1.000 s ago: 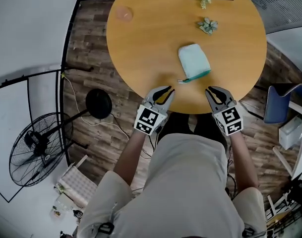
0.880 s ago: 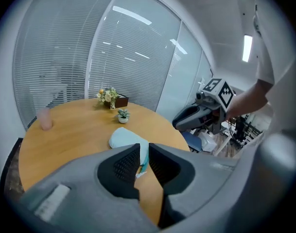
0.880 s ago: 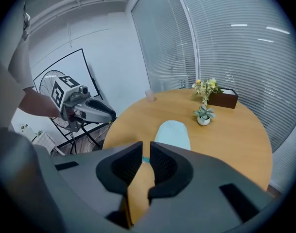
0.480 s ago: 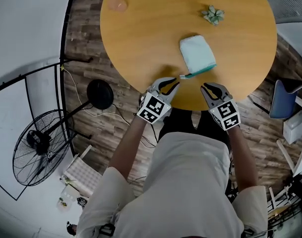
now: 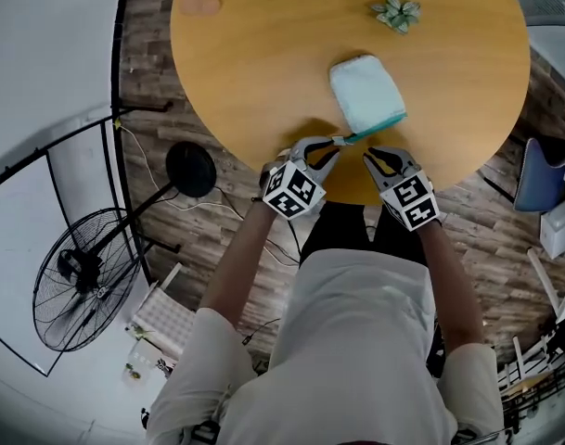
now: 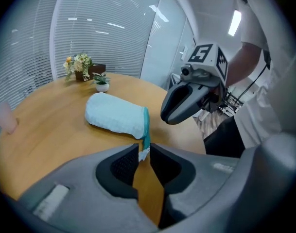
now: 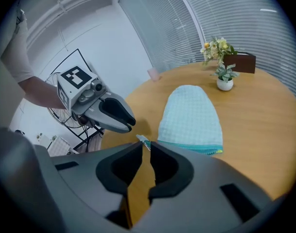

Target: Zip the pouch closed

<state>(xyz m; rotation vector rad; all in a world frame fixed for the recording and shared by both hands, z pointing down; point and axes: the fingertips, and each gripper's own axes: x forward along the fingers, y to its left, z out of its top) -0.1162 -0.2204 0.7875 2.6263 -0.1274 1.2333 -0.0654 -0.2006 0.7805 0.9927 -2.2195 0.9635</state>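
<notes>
A pale blue pouch lies on the round wooden table, its teal zipper edge facing me. A small white zipper tab sticks out at the zipper's left end. My left gripper is narrowly open, and the tab sits right at the gap between its tips. My right gripper is also narrowly open with nothing in it, hovering just short of the zipper edge. Each gripper shows in the other's view: right gripper, left gripper.
A small potted plant and a flower box stand at the table's far side, and a pink cup at its far left. On the floor are a standing fan at left and a blue chair at right.
Both grippers have moved forward over the table edge toward the pouch's zipper end. The left gripper's tips have come up to the white tab.
</notes>
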